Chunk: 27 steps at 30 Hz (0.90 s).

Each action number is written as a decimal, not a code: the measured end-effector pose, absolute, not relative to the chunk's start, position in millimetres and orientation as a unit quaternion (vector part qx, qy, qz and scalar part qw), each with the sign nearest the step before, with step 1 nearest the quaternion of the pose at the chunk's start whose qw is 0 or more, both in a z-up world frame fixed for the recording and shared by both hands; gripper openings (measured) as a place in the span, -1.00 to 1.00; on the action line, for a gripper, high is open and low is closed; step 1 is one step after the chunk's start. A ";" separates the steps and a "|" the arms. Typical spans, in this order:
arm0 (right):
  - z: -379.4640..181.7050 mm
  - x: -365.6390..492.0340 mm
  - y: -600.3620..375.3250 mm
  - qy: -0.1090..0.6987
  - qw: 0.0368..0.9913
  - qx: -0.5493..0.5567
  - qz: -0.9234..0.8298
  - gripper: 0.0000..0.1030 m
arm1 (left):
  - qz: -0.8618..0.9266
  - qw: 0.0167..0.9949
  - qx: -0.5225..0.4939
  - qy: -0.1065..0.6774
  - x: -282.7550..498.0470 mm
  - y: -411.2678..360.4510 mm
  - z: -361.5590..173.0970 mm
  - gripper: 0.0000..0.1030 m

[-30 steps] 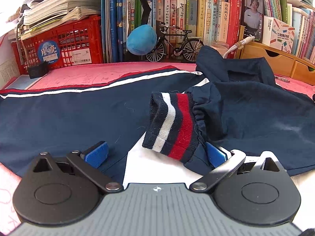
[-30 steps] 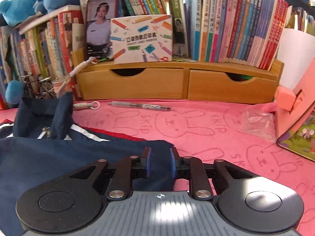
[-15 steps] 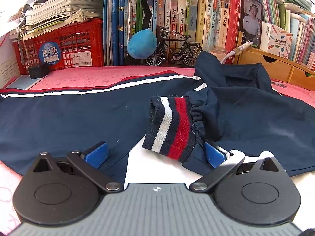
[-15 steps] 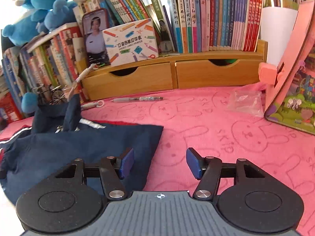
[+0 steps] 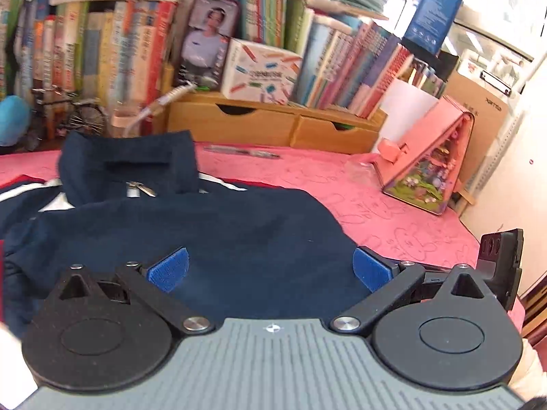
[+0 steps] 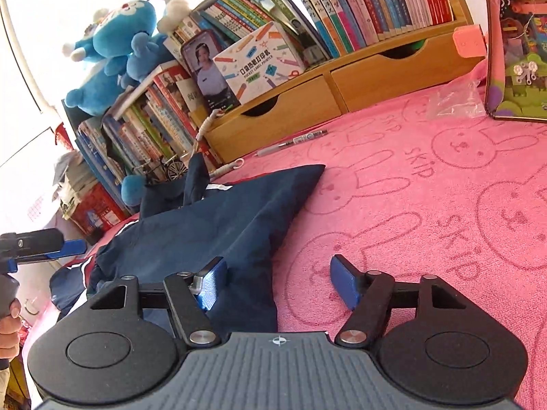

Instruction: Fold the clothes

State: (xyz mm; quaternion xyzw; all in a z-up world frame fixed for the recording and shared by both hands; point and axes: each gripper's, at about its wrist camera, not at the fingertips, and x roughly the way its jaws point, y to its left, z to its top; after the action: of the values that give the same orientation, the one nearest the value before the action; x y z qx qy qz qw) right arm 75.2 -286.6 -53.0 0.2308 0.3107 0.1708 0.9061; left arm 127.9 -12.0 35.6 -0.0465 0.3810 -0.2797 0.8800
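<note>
Navy cloth fills the lower middle of the left wrist view: the jacket (image 5: 218,235) lies spread on the pink mat (image 5: 393,201), its collar standing up at upper left with a metal zipper pull (image 5: 142,188) just beneath it. White and red trim shows along the left edge of the frame. The left gripper (image 5: 270,268) hangs low over the fabric with its blue pads (image 5: 169,268) spread wide and nothing between them. At the right edge of that frame a black piece of the other tool pokes in.

In the right wrist view the jacket (image 6: 218,225) sits at centre left, a folded corner pointing toward the middle of the frame. The right gripper (image 6: 278,282) is released too, fingers parted; its left pad (image 6: 213,282) lies over the hem of the cloth, though whether it touches I cannot tell, and the right pad is over bare mat (image 6: 427,205) printed with rabbits. The left tool shows at the far left edge.

Toward the top of both frames stands a wooden drawer unit (image 6: 328,99) with books along it, a pen (image 6: 294,141) lying on the mat just in front. Blue plush toys (image 6: 112,58) sit upper left in the right wrist view, and a pink toy house (image 5: 434,164) stands at the right of the left wrist view.
</note>
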 end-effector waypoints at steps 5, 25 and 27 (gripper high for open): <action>-59.0 70.6 -293.9 0.308 0.900 0.256 0.172 -0.10 | -0.238 0.872 0.052 0.424 171.9 -107.5 -3.2 0.99; -51.1 37.2 -270.6 0.326 0.928 0.126 0.131 -0.63 | -0.202 0.894 0.032 0.399 199.0 -119.3 -16.2 1.00; -52.7 37.9 -276.9 0.326 0.924 0.147 0.138 -0.62 | -0.215 0.895 0.037 0.389 175.8 -102.7 -7.3 1.00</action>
State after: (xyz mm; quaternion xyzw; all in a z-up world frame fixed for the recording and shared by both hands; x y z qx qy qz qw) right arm 37.9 -276.9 -52.7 0.1467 0.3261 0.1376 0.9237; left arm 175.8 -102.7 -7.3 0.0368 0.3893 -0.2149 0.8949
